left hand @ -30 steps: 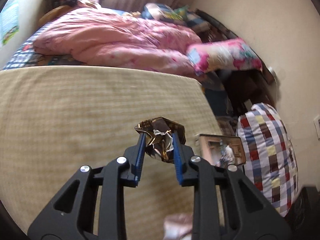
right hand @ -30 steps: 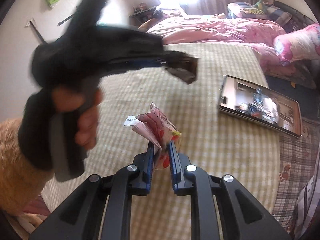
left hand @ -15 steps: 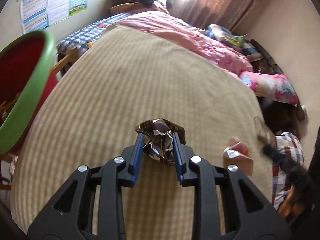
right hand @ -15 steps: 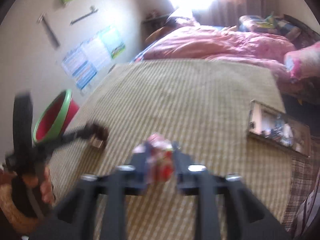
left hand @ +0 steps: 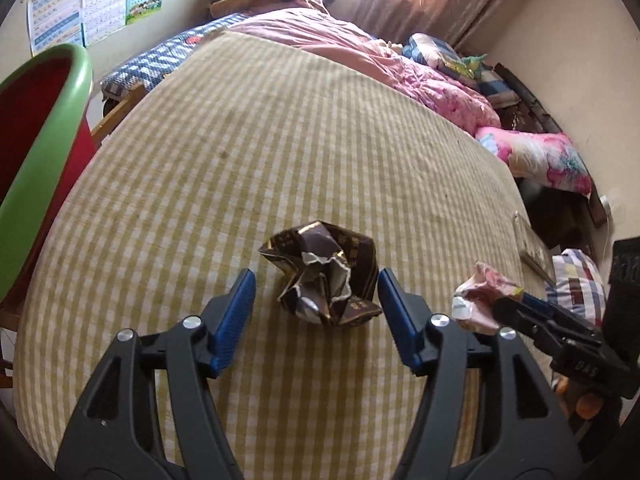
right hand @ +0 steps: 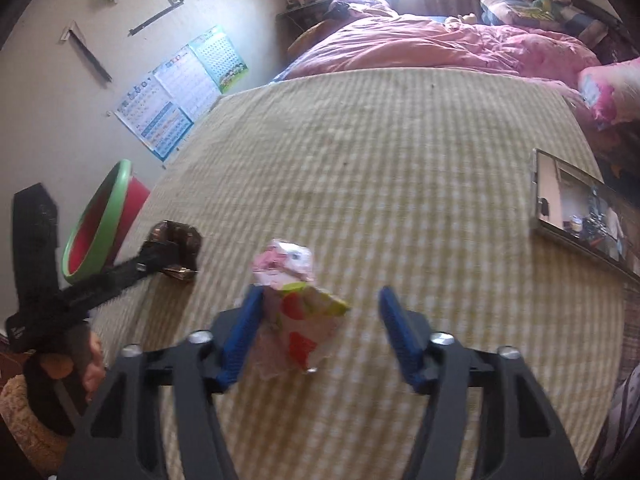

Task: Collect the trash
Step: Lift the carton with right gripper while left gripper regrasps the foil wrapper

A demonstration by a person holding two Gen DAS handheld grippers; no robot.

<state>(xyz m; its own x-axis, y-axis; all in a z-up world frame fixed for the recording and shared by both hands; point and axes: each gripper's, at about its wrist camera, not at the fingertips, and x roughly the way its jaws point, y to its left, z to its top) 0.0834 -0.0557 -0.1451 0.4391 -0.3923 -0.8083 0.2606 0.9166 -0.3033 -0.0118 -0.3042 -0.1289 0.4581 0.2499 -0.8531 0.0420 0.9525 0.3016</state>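
Since both are light, springy crumples, our spread left gripper point(left hand: 314, 308) straddles the foil wrapper point(left hand: 324, 276); our parted right gripper point(right hand: 320, 328) frames the pink wrapper point(right hand: 294, 292).

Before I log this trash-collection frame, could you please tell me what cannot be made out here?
- Bin contents: left wrist view, cut off by the edge; right wrist view, hidden by its rim.
- Pink wrapper print: right wrist view, motion blur.
- Whether the brown wrapper touches the bedspread: left wrist view, underside hidden.

right gripper point(left hand: 516, 304) body: "DAS"
brown wrapper point(left hand: 324, 276): gold print, illegible
wall posters point(left hand: 96, 0): too small to read
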